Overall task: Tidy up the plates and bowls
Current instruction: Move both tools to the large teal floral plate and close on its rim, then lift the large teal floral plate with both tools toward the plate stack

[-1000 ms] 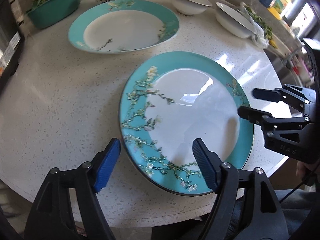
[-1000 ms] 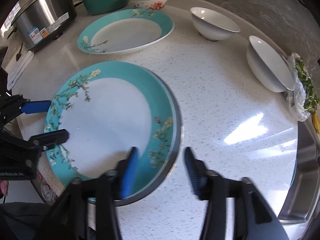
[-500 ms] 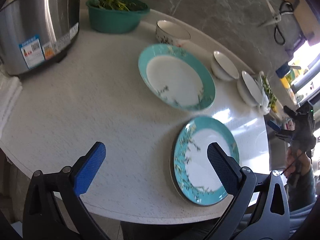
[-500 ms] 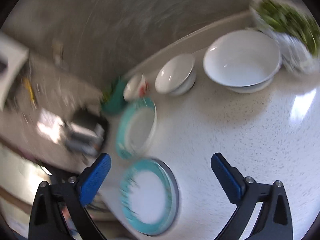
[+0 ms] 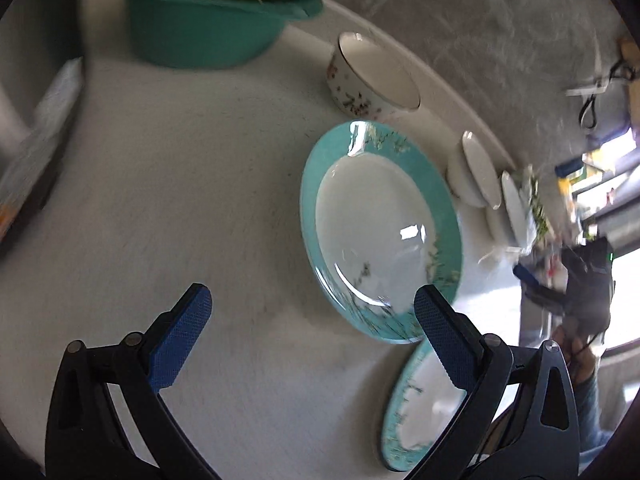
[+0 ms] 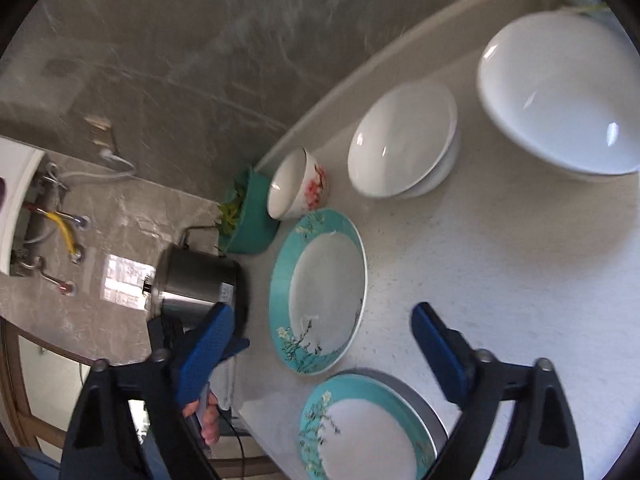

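Two teal-rimmed floral plates lie on the white counter: the far plate [image 5: 380, 232] [image 6: 320, 292] and the near plate [image 5: 424, 408] [image 6: 368, 432] at the counter's front edge. A floral bowl [image 5: 368, 78] [image 6: 298, 190], a small white bowl [image 5: 474, 176] [image 6: 400, 140] and a large white bowl [image 5: 510, 208] [image 6: 560, 92] stand along the back. My left gripper [image 5: 312, 336] is open and empty, held above the counter left of the far plate. My right gripper [image 6: 320, 344] is open and empty, above both plates; it also shows in the left wrist view [image 5: 536, 280].
A teal basin of greens [image 5: 216, 12] [image 6: 244, 220] stands at the back left. A steel cooker [image 6: 196, 284] sits at the counter's left end. A bag of greens [image 5: 534, 208] lies by the large bowl. A grey stone wall [image 6: 200, 40] runs behind.
Both grippers have let go of the near plate, opened wide and pulled up and away. The left one has swung toward the far plate; the right one now looks over the bowls.
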Demonstrator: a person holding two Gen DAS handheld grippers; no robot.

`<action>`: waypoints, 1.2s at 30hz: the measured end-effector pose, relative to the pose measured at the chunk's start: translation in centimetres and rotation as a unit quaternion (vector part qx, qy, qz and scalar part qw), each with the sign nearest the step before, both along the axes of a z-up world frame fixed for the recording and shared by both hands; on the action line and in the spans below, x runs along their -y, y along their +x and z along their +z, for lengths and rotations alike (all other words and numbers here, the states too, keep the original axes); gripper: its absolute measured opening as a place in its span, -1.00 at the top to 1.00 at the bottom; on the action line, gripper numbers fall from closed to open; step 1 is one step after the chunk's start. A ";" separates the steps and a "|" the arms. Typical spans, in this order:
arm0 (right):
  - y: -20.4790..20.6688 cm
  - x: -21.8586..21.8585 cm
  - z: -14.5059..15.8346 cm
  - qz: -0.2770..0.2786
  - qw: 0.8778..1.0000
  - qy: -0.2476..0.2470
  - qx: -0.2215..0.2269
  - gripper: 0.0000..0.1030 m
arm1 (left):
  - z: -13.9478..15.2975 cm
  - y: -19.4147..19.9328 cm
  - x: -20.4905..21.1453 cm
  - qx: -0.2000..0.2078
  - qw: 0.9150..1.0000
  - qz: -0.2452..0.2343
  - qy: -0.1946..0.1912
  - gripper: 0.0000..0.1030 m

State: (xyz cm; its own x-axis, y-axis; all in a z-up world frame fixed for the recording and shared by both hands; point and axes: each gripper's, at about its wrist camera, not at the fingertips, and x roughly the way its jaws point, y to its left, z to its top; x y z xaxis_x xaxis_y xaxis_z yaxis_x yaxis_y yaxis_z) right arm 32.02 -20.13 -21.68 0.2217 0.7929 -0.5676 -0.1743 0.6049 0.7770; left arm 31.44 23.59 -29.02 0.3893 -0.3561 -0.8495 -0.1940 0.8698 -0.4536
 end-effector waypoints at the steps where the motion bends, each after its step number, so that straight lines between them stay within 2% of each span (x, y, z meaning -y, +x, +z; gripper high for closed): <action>1: 0.5 -0.8 -0.7 -0.001 1.000 -0.015 -0.007 -0.68 | -0.6 1.0 -0.1 -0.006 1.000 -0.012 0.003 -0.98; 4: 1.4 -2.1 -2.6 -0.008 0.999 -0.029 -0.029 -0.55 | -1.9 3.0 0.3 -0.015 0.999 -0.046 0.020 -0.96; 8: 2.2 -3.6 -4.0 -0.003 0.998 -0.042 -0.038 -0.53 | -2.4 4.9 0.5 -0.014 0.996 -0.074 0.040 -0.82; 11: 2.5 -4.5 -4.9 0.008 0.997 -0.059 -0.051 -0.44 | -3.1 6.0 0.7 -0.024 0.996 -0.082 0.040 -0.45; 17: 3.2 -5.9 -5.7 0.031 0.996 -0.066 -0.055 -0.31 | -3.7 8.1 2.1 -0.027 0.994 -0.096 0.042 -0.43; 19: 3.3 -6.1 -6.1 0.035 0.995 -0.072 -0.059 -0.10 | -3.6 8.4 2.6 -0.027 0.993 -0.101 0.048 -0.43; 20: 3.3 -6.2 -6.3 0.039 0.995 -0.074 -0.062 0.06 | -3.6 8.6 2.9 -0.028 0.993 -0.105 0.054 -0.37; 21: 3.3 -6.4 -6.5 0.042 0.994 -0.080 -0.064 0.21 | -3.6 8.6 3.3 -0.028 0.992 -0.110 0.059 -0.13; 22: 3.3 -6.6 -6.7 0.046 0.993 -0.090 -0.066 0.27 | -3.7 8.6 3.7 -0.028 0.992 -0.112 0.060 0.04; 23: 3.2 -6.7 -6.8 0.048 0.992 -0.093 -0.068 0.41 | -3.8 8.6 4.0 -0.029 0.991 -0.115 0.059 0.31; 24: 3.2 -6.7 -7.0 0.049 0.992 -0.093 -0.074 0.54 | -3.8 8.5 4.1 -0.026 0.991 -0.112 0.070 0.45; 27: 3.2 -6.4 -7.2 0.045 0.991 -0.100 -0.077 0.68 | -4.1 8.7 3.7 -0.025 0.993 -0.101 0.059 0.69; 31: 3.5 -6.5 -7.2 0.043 0.990 -0.104 -0.081 0.78 | -4.4 8.5 3.2 -0.023 0.993 -0.102 0.052 0.72; 36: 3.5 -6.9 -7.1 0.045 0.990 -0.108 -0.079 0.79 | -4.3 8.3 3.0 -0.020 0.993 -0.099 0.055 0.74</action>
State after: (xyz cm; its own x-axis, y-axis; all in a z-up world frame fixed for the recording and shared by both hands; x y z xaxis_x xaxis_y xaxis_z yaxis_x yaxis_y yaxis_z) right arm 35.49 -13.22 -28.78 0.0503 0.6623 -0.7476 -0.1207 0.7471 0.6537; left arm 39.76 20.56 -33.36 0.2863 -0.3269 -0.9006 -0.0298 0.9365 -0.3494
